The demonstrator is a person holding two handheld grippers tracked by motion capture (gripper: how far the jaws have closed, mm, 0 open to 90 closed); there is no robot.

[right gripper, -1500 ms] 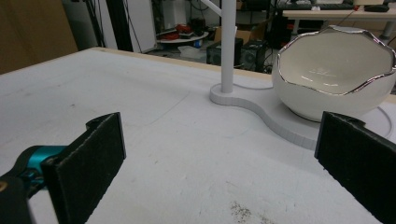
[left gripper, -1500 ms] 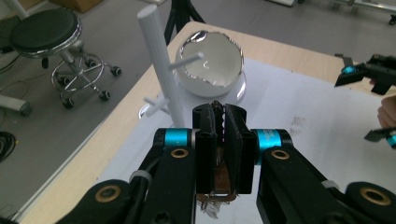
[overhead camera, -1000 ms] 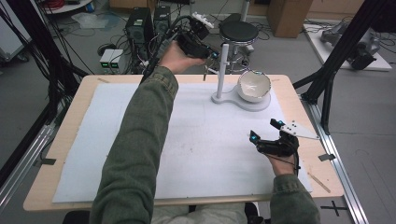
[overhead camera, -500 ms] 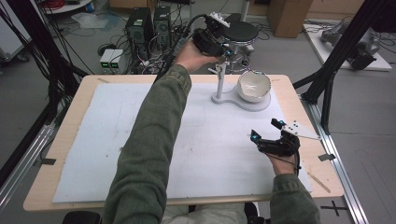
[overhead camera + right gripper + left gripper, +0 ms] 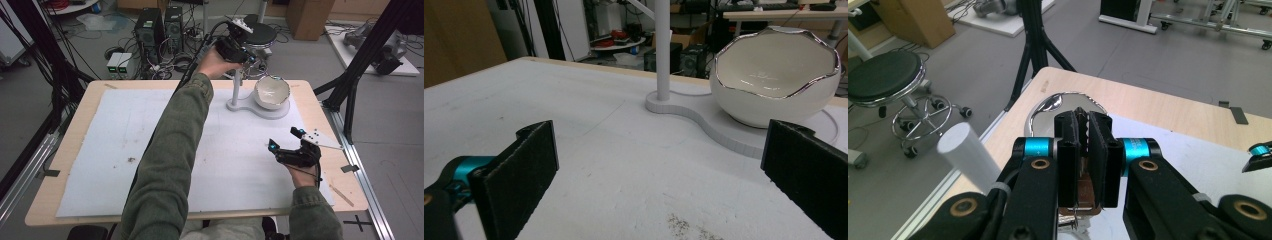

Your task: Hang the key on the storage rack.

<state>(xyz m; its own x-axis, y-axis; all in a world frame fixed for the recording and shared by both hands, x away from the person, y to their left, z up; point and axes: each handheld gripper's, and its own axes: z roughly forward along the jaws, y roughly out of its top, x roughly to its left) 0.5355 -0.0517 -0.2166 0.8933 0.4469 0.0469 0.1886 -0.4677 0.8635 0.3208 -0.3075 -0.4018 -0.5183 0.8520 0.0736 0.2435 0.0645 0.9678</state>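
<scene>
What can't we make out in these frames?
- Thing clamped in the left gripper: a thin brownish, metallic piece sits between the closed jaws in the left gripper view; the jaws cover most of it, so I can't tell what it is.
- Bowl contents: the right gripper view sees part of the inner wall; its near rim hides the bottom.
- White post: its top is cut off by the upper edge of the right gripper view.

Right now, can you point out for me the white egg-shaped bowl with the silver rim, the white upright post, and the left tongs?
white egg-shaped bowl with silver rim (image 5: pixel 271 92): high view, inner wall.
white upright post (image 5: pixel 663 50): right gripper view, mid-shaft.
left tongs (image 5: pixel 1089 150): left gripper view, between the shut pads.
</scene>
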